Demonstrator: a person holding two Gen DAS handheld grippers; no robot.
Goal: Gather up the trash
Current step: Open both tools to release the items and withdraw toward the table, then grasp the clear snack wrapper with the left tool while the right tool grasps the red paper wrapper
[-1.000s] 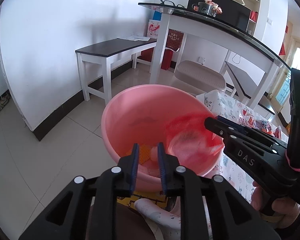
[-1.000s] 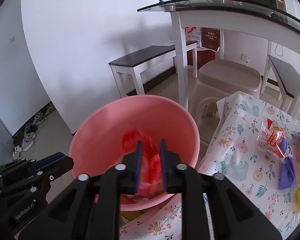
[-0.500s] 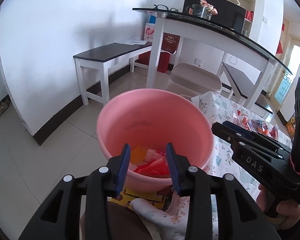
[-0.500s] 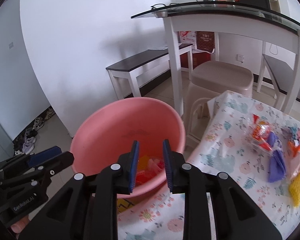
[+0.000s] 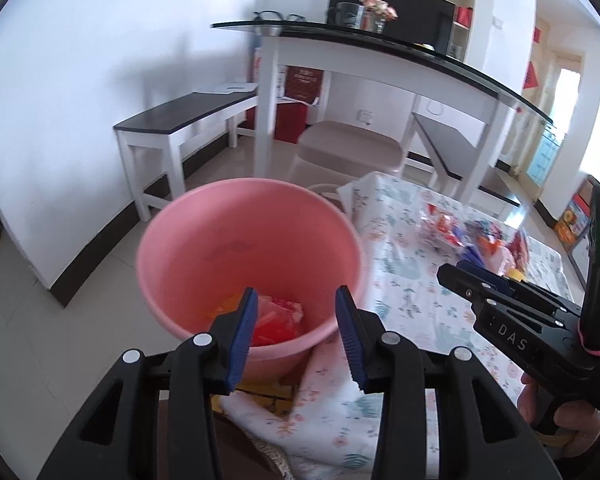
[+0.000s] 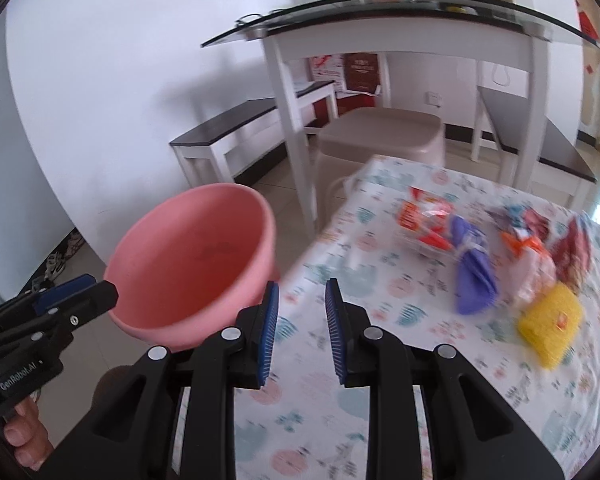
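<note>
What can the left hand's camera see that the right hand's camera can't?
Only the left camera sees down into the pink tub, where red and orange wrappers lie at the bottom. Only the right camera shows the yellow packet clearly, along with shoes by the wall. Both show the tub, the flowery tablecloth, the wrapper pile, the beige stool and the bench.

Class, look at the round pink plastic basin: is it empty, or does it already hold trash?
It holds trash. In the left wrist view, red and orange wrappers lie at the bottom of the round pink plastic basin.
</note>
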